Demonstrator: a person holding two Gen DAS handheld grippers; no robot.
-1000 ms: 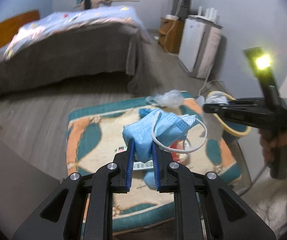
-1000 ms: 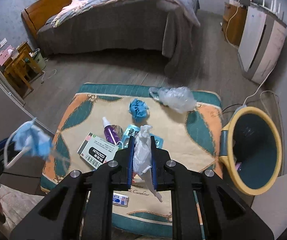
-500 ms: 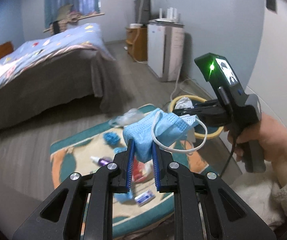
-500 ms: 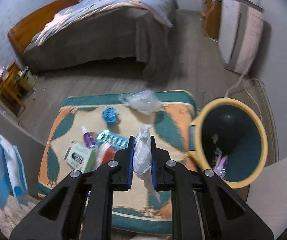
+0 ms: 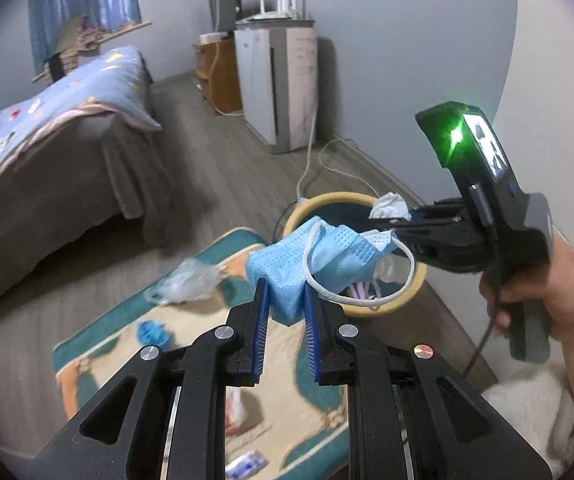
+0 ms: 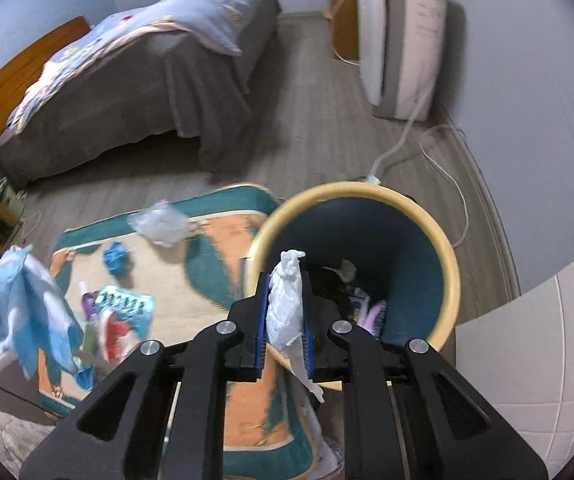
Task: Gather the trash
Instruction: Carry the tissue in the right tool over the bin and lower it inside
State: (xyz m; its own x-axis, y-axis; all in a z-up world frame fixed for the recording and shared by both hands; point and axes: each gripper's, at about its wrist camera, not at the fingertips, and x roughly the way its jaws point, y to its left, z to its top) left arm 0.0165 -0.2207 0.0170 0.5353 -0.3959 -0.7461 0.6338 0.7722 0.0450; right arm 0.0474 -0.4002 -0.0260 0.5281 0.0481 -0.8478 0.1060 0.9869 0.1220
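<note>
My left gripper (image 5: 285,304) is shut on a blue face mask (image 5: 319,254) with a white ear loop, held in the air just left of the bin; the mask also shows in the right wrist view (image 6: 27,308). My right gripper (image 6: 285,312) is shut on a crumpled white tissue (image 6: 285,304) and holds it over the near rim of the yellow-rimmed teal trash bin (image 6: 443,264). The bin (image 5: 339,200) holds some trash. In the left wrist view the right gripper (image 5: 395,220) reaches over the bin with the tissue (image 5: 391,204).
A patterned rug (image 6: 223,248) carries a clear plastic bag (image 6: 159,224), a blue crumpled item (image 6: 117,258), a blister pack (image 6: 127,304) and other litter. A bed (image 6: 135,80) stands behind, a white appliance (image 6: 403,36) with a cord at the right wall.
Both grippers have moved right toward the bin. The right gripper now holds the tissue over the bin's rim; the left has brought the mask beside the bin.
</note>
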